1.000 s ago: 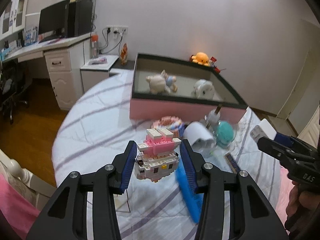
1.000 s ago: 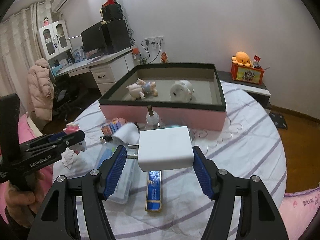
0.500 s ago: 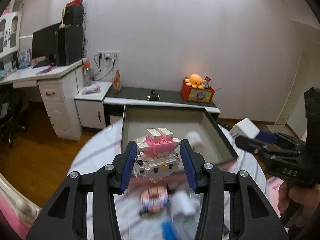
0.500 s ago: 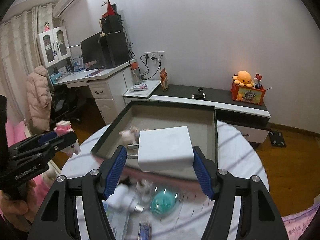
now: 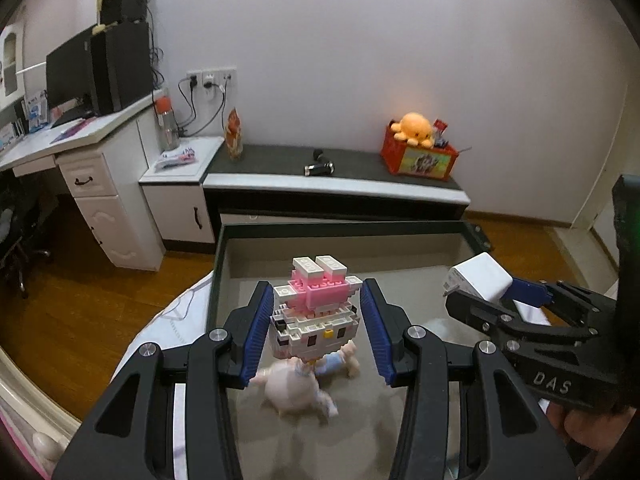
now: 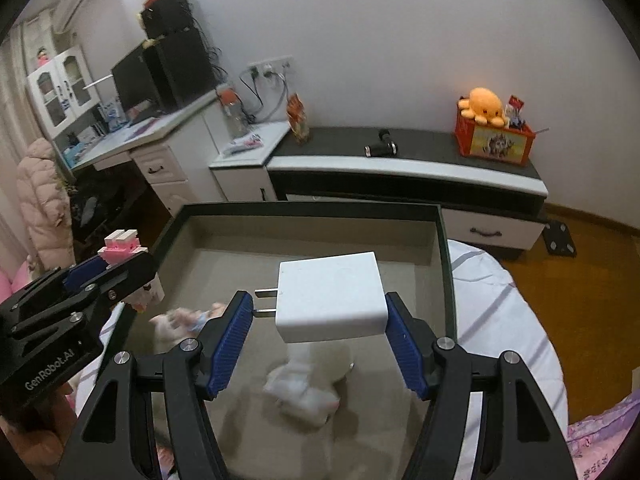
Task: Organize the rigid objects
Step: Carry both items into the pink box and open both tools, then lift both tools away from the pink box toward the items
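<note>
My left gripper is shut on a pink and white brick figure and holds it above the open dark-rimmed box. My right gripper is shut on a white plug charger, also above the box. Each gripper shows in the other's view: the right one with the charger, the left one with the figure. Two soft toys lie blurred on the box floor, a pale doll and a white plush.
The box stands on a round table with a striped cloth. Behind it are a low dark-topped cabinet with an orange octopus toy on a red box, and a white desk at the left.
Both grippers moved forward and over the box with their objects still held. The loose items on the cloth have dropped out of view; the box floor and its toys now fill the lower views.
</note>
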A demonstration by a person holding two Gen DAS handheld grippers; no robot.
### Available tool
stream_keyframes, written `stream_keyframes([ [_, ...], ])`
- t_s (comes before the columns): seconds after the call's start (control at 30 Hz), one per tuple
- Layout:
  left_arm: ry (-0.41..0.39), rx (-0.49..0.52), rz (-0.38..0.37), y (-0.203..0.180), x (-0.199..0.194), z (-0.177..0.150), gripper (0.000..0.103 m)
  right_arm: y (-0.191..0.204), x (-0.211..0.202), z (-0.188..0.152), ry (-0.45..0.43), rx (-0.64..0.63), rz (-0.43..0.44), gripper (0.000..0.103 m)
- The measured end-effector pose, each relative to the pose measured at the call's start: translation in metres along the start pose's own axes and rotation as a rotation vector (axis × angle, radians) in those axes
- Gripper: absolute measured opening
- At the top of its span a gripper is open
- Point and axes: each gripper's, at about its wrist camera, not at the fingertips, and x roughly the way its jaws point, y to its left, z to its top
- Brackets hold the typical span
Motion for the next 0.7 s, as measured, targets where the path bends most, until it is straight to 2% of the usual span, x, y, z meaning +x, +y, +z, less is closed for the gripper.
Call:
stream_keyframes([
  [0.23,0.085,0.006,0.024,-0.002,0.049,0.008,0.046,-0.008,0.029,0.009,0.053,0.023,-0.010,0.068],
  [0.3,0.118,0.013,0.024,-0.004,0.057,0.006,0.047,-0.010,0.033,0.011,0.066,0.029,-0.008,0.068],
  [0.37,0.113,0.021,0.039,-0.004,0.057,0.007,0.048,-0.013,0.032,0.012,0.066,0.042,-0.015,0.069],
  [0.4,0.108,0.031,0.058,-0.005,0.055,0.007,0.054,-0.012,0.032,0.011,0.071,0.044,-0.015,0.077],
  [0.43,0.104,0.036,0.066,-0.005,0.054,0.007,0.065,-0.012,0.031,0.011,0.070,0.048,-0.014,0.080],
  [0.53,0.067,0.049,0.102,-0.005,0.042,0.004,0.086,-0.013,0.022,0.009,0.055,0.063,-0.004,0.083],
  [0.63,0.047,0.046,0.118,-0.002,0.026,0.000,0.098,-0.017,0.008,0.003,0.038,0.084,-0.002,0.088],
  [0.7,0.032,0.039,0.123,0.002,0.013,-0.004,0.101,-0.018,-0.001,-0.001,0.027,0.096,-0.010,0.088],
])
